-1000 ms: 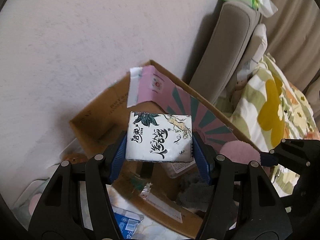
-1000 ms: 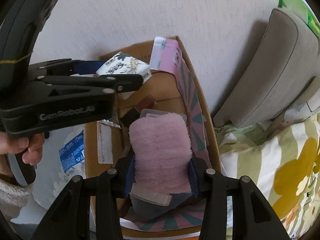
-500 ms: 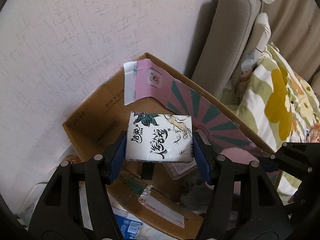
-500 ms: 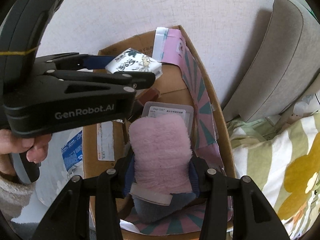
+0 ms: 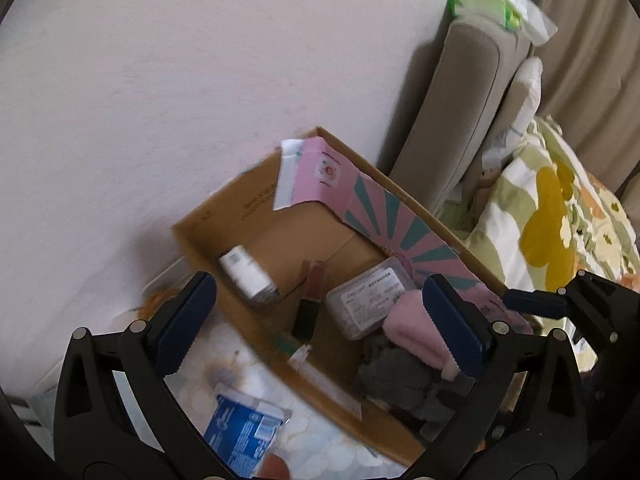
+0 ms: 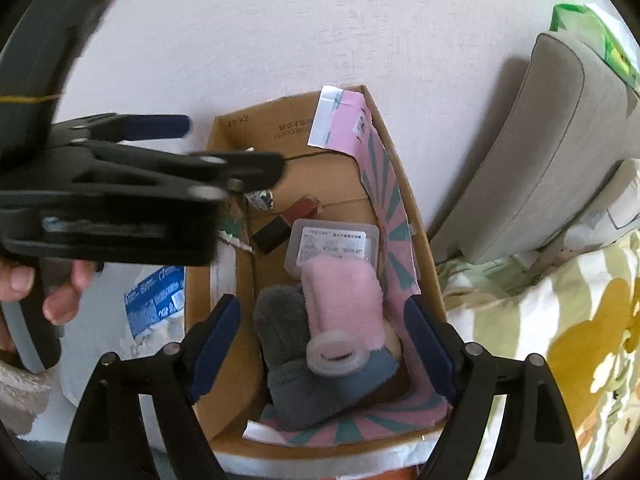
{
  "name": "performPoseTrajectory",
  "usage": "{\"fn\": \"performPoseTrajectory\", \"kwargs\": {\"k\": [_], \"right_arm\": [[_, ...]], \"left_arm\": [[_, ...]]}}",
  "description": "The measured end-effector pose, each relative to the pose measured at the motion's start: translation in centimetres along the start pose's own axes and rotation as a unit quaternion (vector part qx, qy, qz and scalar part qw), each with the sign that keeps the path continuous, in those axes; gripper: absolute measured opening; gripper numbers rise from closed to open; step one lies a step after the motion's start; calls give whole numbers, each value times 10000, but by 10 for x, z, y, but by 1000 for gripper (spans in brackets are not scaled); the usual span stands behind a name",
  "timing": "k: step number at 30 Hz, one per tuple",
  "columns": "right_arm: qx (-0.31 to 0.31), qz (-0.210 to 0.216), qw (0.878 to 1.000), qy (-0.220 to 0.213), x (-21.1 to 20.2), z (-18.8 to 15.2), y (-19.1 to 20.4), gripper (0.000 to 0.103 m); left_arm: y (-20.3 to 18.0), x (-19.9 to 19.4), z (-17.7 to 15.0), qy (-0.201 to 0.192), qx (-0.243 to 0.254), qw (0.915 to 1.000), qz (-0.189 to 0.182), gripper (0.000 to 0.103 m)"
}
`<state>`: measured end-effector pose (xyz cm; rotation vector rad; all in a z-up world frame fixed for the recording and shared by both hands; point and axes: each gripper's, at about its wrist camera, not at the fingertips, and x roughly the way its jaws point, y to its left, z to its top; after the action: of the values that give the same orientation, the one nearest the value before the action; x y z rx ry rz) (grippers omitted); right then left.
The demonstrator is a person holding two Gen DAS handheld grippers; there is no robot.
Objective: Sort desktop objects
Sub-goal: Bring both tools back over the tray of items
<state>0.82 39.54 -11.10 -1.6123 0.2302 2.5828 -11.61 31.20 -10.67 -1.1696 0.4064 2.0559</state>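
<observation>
A cardboard box stands against the wall. The white tissue pack lies inside it at the far left, with a lipstick and a clear plastic case beside it. The pink fluffy item lies on a grey plush piece in the box's near end. My left gripper is open and empty above the box; it also shows in the right wrist view. My right gripper is open and empty around the pink item.
A blue and white packet lies on a white cloth left of the box. A grey sofa cushion and a floral blanket are to the right. A green tissue pack sits on top of the cushion.
Both grippers have opened. The tissue pack dropped from my left gripper into the box. The pink fluffy item dropped from my right gripper onto the grey plush.
</observation>
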Motion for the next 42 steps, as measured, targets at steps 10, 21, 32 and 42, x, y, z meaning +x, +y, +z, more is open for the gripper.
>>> {"fn": "performPoseTrajectory", "kwargs": {"k": [10, 21, 32, 42], "right_arm": [[-193, 128, 9984, -523, -37, 3, 30, 81], [-683, 460, 9947, -616, -43, 5, 91, 81], [-1084, 966, 9892, -206, -4, -9, 157, 81], [849, 1125, 9843, 1065, 90, -50, 176, 81]], "left_arm": [[38, -73, -50, -185, -188, 9993, 268, 103], [101, -129, -105, -385, -765, 9942, 651, 103], [183, -167, -159, -538, -1814, 9752, 1151, 103], [267, -112, -217, 54, -2631, 9527, 1518, 102]]}}
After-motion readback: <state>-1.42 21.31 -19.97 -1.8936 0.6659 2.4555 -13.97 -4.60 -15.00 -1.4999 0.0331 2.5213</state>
